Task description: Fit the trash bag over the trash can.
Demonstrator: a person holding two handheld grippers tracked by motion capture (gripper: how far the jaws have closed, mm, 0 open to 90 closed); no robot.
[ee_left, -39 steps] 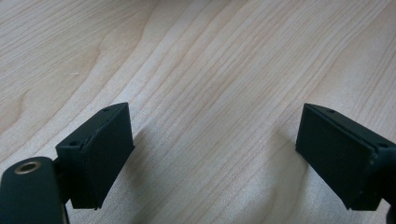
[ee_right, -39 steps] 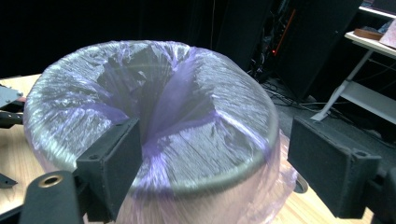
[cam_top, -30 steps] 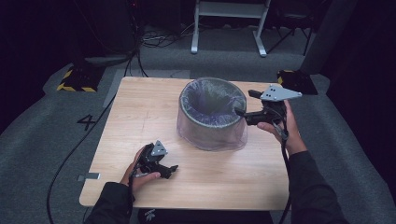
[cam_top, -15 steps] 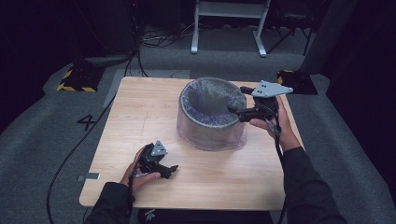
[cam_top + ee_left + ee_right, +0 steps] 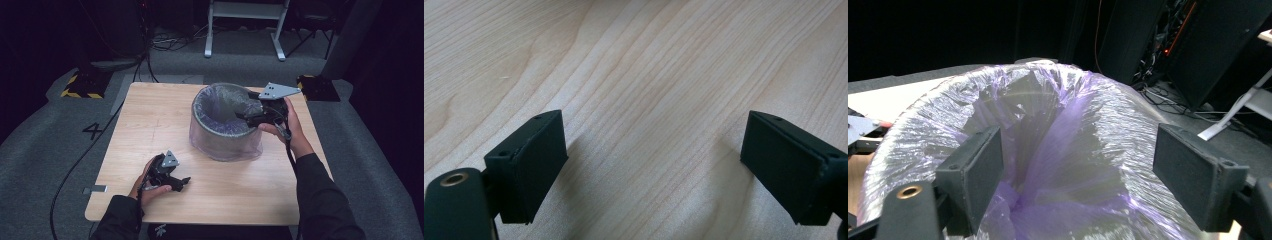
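I read the purple liner (image 5: 226,107) as already draped over the bin (image 5: 225,142), unsmoothed inside; right hand-held gripper (image 5: 1075,180) wide over it, left hand-held gripper (image 5: 651,165) wide, empty, on the table (image 5: 150,120).

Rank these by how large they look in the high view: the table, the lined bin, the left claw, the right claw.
1. Table.
2. Lined bin.
3. Right claw and left claw: they look about alike, and the right one is partly lost against the bin, so I leave them unranked.
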